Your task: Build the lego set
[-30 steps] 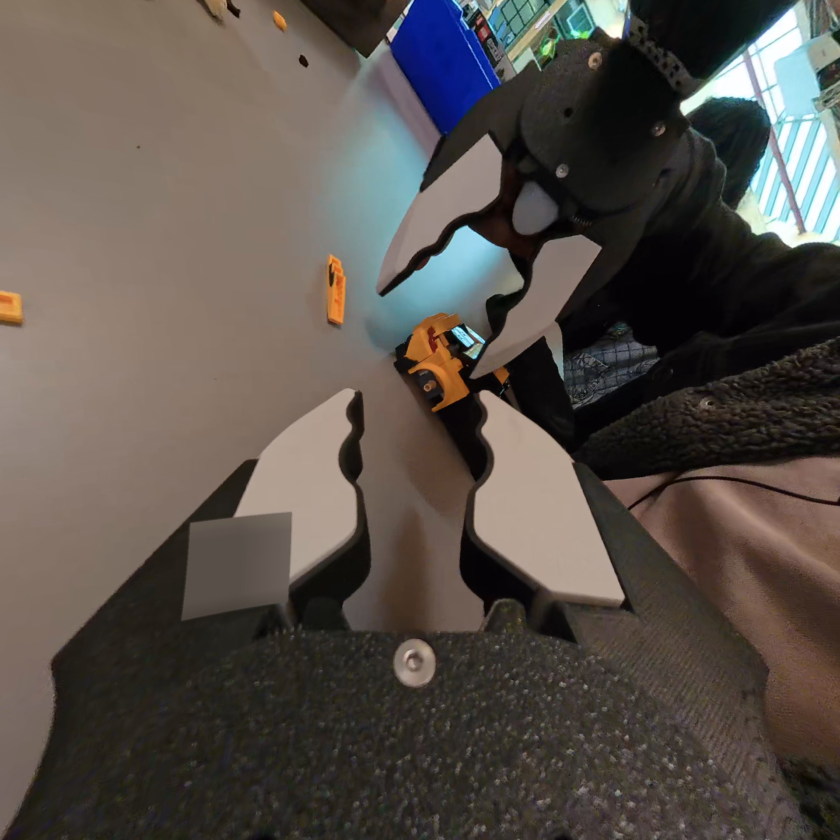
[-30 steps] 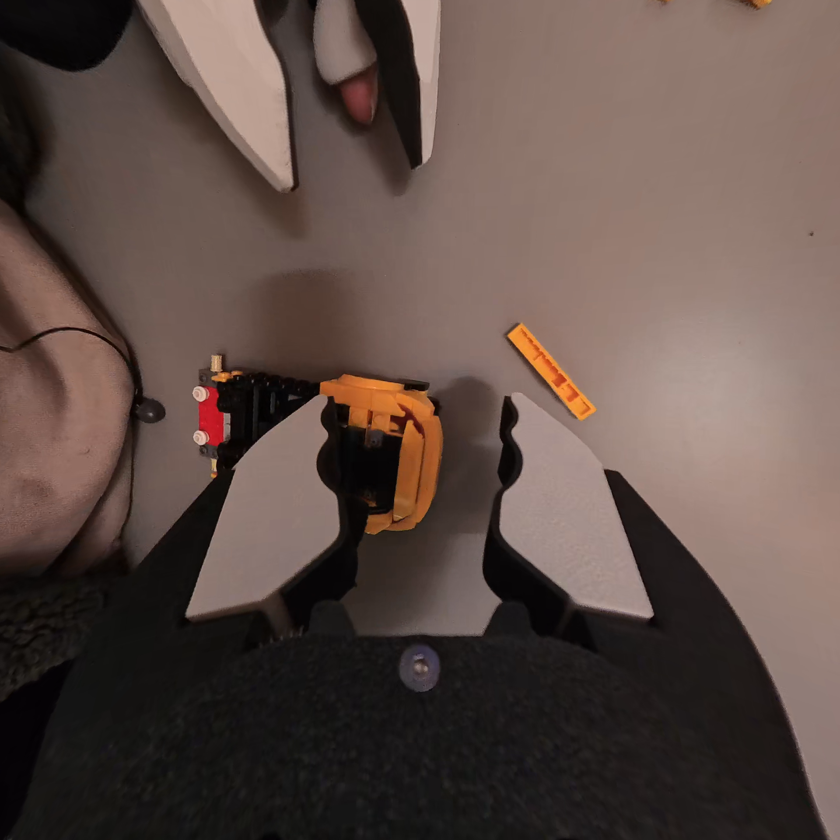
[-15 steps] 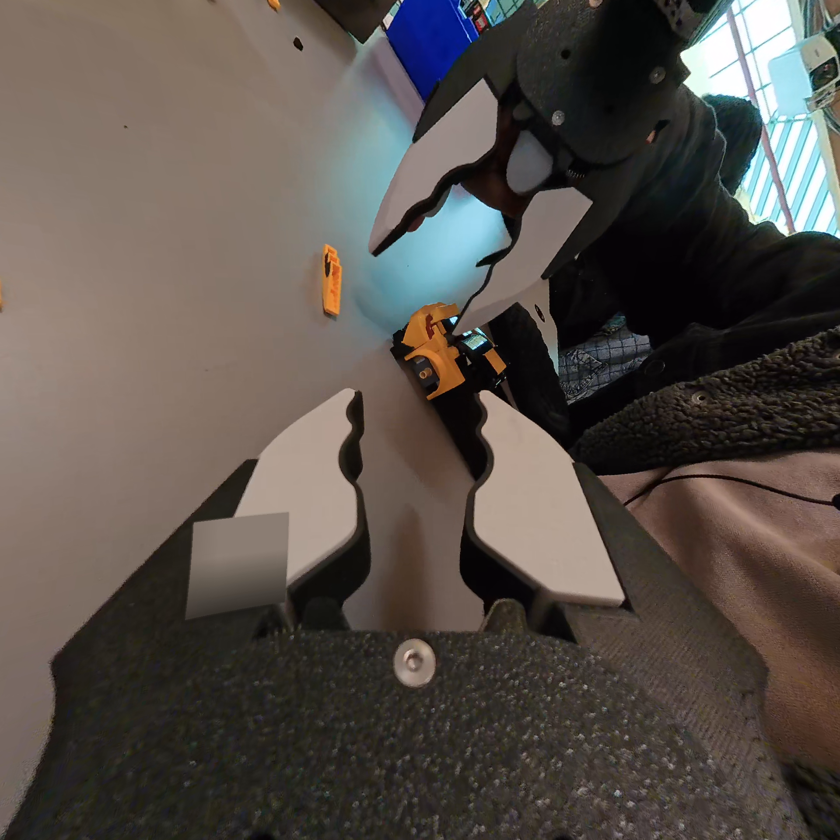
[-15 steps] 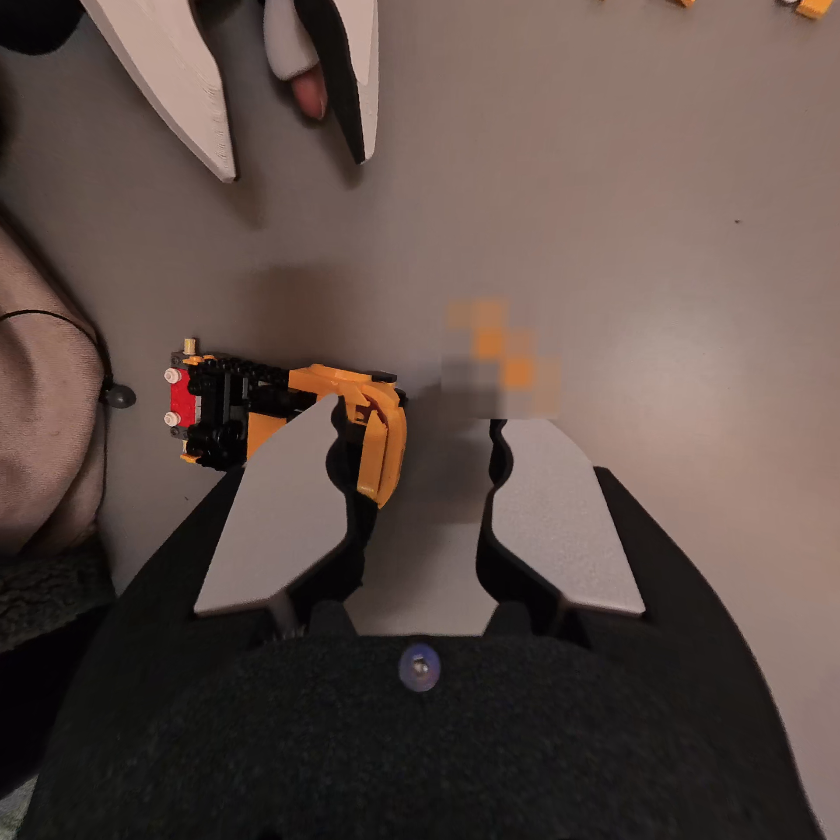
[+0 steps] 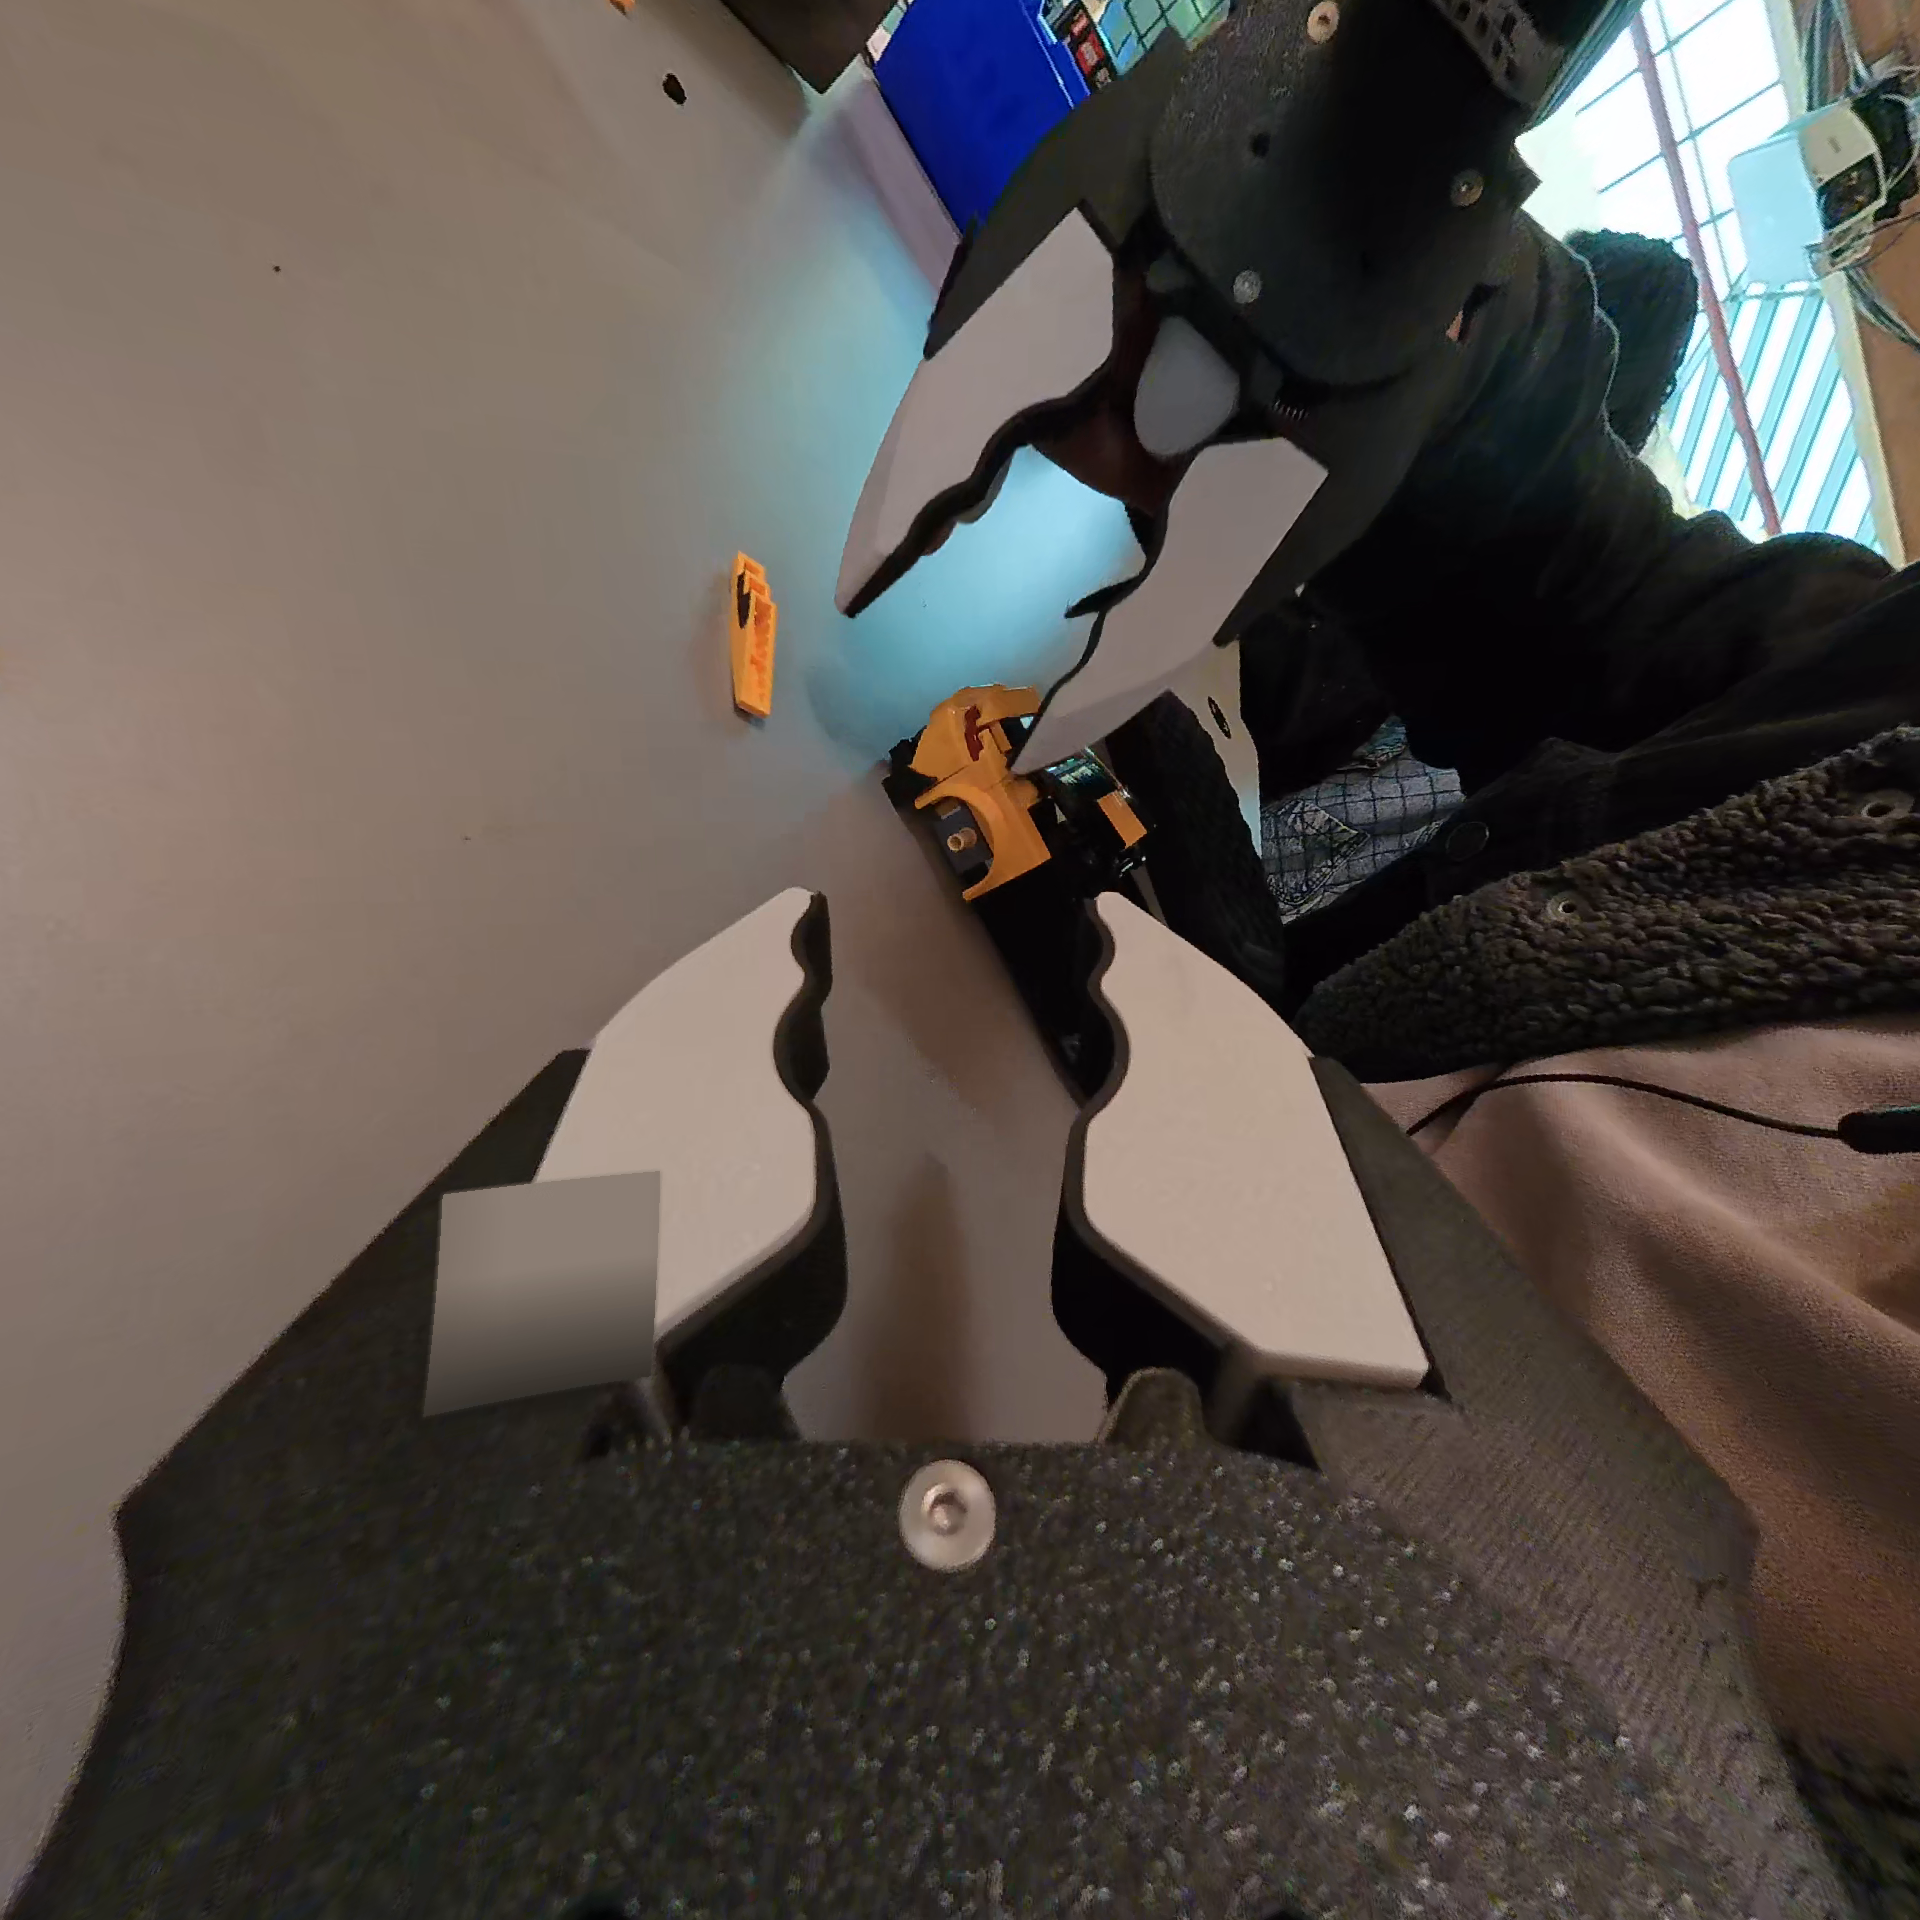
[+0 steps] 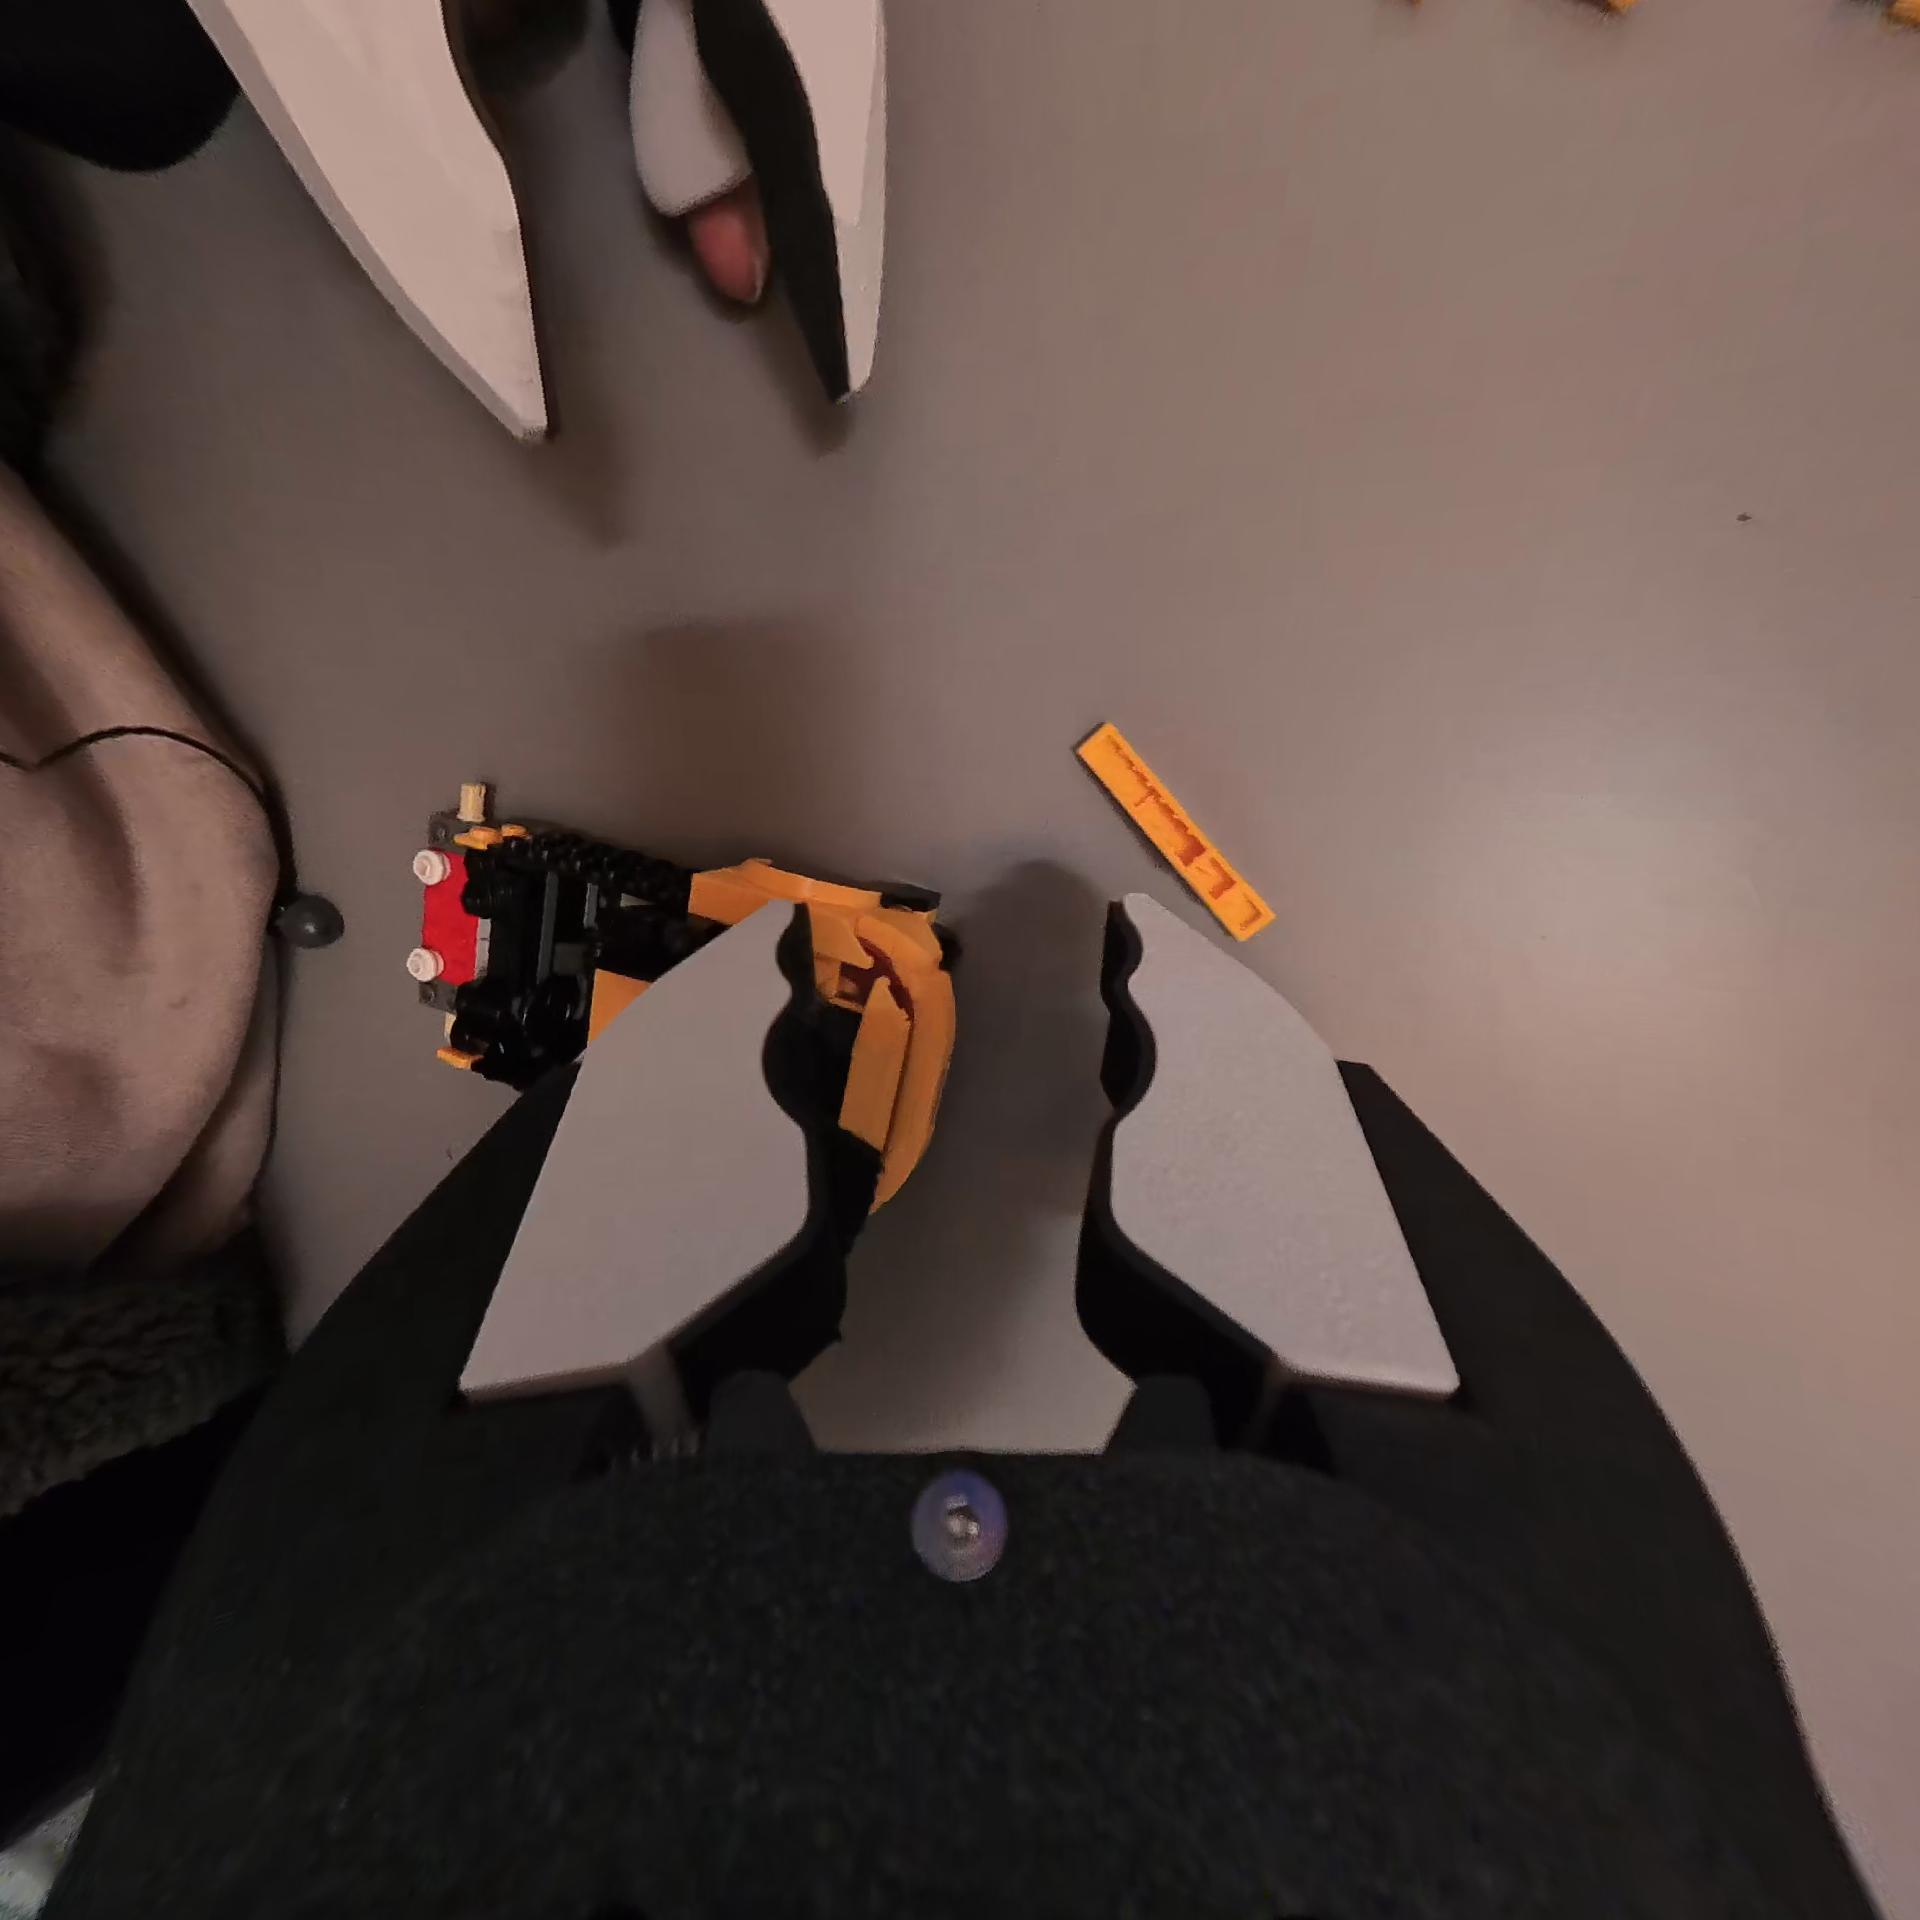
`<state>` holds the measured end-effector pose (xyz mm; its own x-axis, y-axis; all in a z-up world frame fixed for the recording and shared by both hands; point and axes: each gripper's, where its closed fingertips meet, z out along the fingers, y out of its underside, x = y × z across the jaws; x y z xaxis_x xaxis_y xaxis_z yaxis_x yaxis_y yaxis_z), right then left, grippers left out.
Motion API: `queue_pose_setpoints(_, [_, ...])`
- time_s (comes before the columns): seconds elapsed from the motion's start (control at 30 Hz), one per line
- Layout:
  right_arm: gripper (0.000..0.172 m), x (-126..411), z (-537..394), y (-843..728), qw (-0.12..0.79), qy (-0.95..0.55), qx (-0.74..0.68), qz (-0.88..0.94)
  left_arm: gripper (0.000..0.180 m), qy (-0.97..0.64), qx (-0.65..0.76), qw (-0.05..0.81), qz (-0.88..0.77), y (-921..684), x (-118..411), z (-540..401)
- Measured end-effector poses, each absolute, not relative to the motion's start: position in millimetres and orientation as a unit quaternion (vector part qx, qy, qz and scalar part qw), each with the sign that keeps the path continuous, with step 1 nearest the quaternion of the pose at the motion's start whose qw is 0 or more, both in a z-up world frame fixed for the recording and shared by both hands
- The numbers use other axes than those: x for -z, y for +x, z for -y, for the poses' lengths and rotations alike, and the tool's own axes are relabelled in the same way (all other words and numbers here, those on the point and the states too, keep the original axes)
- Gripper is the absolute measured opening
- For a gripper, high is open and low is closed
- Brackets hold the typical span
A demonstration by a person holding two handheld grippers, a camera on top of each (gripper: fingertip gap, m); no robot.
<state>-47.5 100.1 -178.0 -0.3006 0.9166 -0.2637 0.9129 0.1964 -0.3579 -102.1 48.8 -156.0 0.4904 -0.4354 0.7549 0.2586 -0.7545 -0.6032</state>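
Orange-and-black brick car [image 6: 727, 966] on counter [image 6: 1455, 520]: right tongs [image 6: 951, 914] gaping astride its nose, left tongs [image 5: 956, 914] released; an off-centre closure may skid it aside.

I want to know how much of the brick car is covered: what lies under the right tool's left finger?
The orange-and-black brick car runs under that finger; its red end and orange curved front show on the grey table. Its middle is covered.

Counter [image 6: 1351, 416]: smooth, matt grey. Brick model [image 6: 894, 997]: glossy orange plastic. Tongs' fingers [image 6: 1236, 1143]: matt grey faces. Jacket cuff [image 5: 1621, 935] beside model: nubby fleece.
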Motion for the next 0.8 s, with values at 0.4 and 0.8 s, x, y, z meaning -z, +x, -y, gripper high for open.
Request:
queue_pose_setpoints(0.4, [0.052,146.8,-139.9,-30.8,0.148,-0.633,-0.304,0.697,0.046,-0.785,0.49,0.366,-0.093,-95.2,152.6,-48.2])
queue_pose_setpoints(0.8, [0.035,152.0,-110.1,24.5,0.24,-0.573,-0.352,0.7,0.029,-0.804,0.382,0.385,-0.242,-67.9,153.7,-50.1])
